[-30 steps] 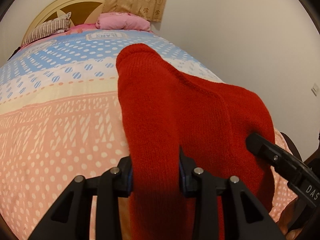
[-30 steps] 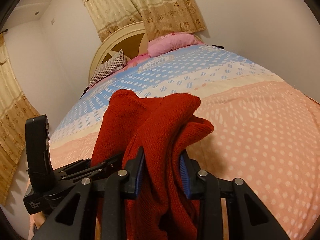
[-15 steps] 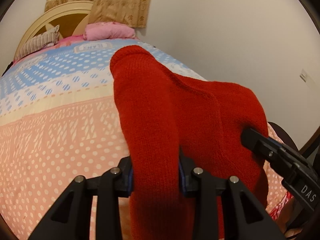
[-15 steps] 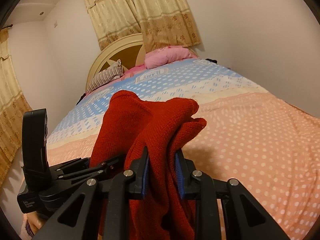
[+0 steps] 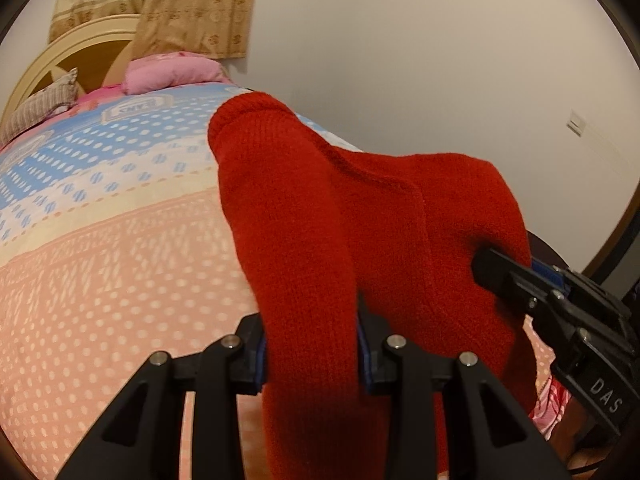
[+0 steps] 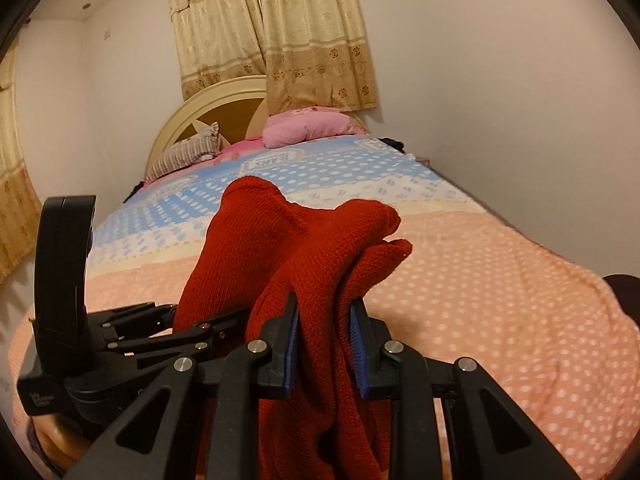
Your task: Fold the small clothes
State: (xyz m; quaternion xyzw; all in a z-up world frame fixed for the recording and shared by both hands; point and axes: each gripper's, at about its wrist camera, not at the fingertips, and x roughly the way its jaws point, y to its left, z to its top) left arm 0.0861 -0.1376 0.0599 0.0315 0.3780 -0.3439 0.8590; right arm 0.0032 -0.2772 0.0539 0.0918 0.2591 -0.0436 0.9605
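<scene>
Garment: red knitted piece [image 5: 360, 216], thick weave, held up above the bed [image 5: 100, 280] between both tools — no part of it can be seen resting on the cover.
Left gripper [image 5: 310, 354]: jaws closed narrow on a thick fold of the red knit; blue pads press the cloth from both sides, and the fold rises forward to a rounded end.
Right gripper [image 6: 324, 344]: jaws pinched on bunched layers of the same garment [image 6: 320, 248]; loose folds hang down below the fingers (lower edge out of frame).
Relation: the two tools sit close together, left one just beside the right one, each showing in the other's view [image 6: 160, 332] [image 5: 560, 308].
Bed cover: peach with white dots in the near part, then a cream band, then blue and white dots toward the headboard [image 6: 208, 120].
Far end: pink pillow [image 6: 308, 124] and striped pillow [image 6: 184, 156] against the headboard — beige patterned curtain [image 6: 280, 32] hanging behind.
Wall: plain white, running along the bed's right side.
</scene>
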